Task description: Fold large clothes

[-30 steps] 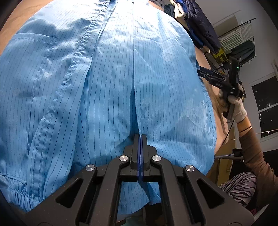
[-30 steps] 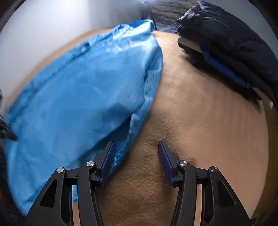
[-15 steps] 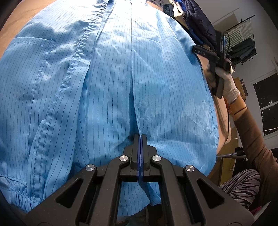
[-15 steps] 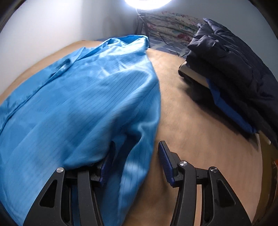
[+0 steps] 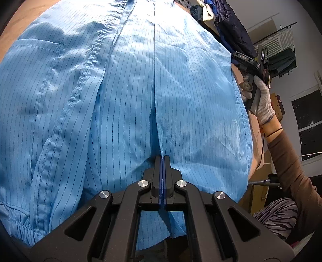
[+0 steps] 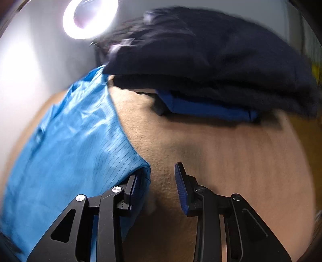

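Observation:
A large light blue pinstriped garment (image 5: 124, 96) lies spread on the tan surface and fills the left wrist view. My left gripper (image 5: 162, 159) is shut on its near hem, at the centre seam. In the right wrist view the same garment (image 6: 76, 153) lies at the left, its right edge draped over my left finger. My right gripper (image 6: 161, 173) is open at that edge, with bare tan surface (image 6: 231, 153) between the jaws. The right gripper (image 5: 251, 66), held in a gloved hand, also shows in the left wrist view at the garment's right side.
A pile of dark navy clothes (image 6: 211, 60) with a blue layer under it sits at the far side of the surface. A ring light (image 6: 90, 18) shines at the back left. The person's arm (image 5: 285, 161) is at the right; a clothes rack (image 5: 281, 50) stands behind.
My right gripper has moved along the garment's right edge toward the dark pile, staying open. My left gripper has kept its hold and place.

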The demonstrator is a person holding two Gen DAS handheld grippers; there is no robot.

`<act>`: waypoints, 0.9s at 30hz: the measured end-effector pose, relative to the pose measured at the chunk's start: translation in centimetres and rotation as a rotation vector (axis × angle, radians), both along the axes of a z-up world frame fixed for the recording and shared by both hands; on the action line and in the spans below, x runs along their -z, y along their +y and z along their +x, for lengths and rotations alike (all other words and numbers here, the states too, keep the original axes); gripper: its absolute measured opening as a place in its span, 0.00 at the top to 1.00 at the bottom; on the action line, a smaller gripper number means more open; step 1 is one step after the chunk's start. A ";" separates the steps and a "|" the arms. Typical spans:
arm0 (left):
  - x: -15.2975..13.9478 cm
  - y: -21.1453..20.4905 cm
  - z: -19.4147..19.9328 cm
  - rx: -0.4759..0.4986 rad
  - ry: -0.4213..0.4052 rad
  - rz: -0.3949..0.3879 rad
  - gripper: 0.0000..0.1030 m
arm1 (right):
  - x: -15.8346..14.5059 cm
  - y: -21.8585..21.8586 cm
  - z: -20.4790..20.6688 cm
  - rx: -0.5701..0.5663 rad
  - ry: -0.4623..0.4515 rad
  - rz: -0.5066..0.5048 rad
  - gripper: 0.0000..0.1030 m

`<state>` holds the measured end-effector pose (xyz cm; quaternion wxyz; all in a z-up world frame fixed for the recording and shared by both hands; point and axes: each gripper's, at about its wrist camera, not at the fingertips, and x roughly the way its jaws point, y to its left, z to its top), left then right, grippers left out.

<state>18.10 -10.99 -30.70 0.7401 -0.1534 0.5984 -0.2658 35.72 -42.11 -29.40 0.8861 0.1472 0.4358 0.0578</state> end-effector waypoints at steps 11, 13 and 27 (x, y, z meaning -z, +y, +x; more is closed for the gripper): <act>0.1 -0.6 0.8 0.006 0.002 -0.031 1.00 | -2.9 -2.6 -6.0 0.080 0.022 0.208 0.69; 0.0 -0.9 0.6 0.012 -0.004 -0.029 1.00 | -2.8 -1.8 -6.2 0.022 0.054 0.292 0.69; -0.5 -1.2 -0.4 0.022 -0.013 -0.025 1.00 | -0.6 2.0 -5.1 -0.023 0.159 0.253 0.97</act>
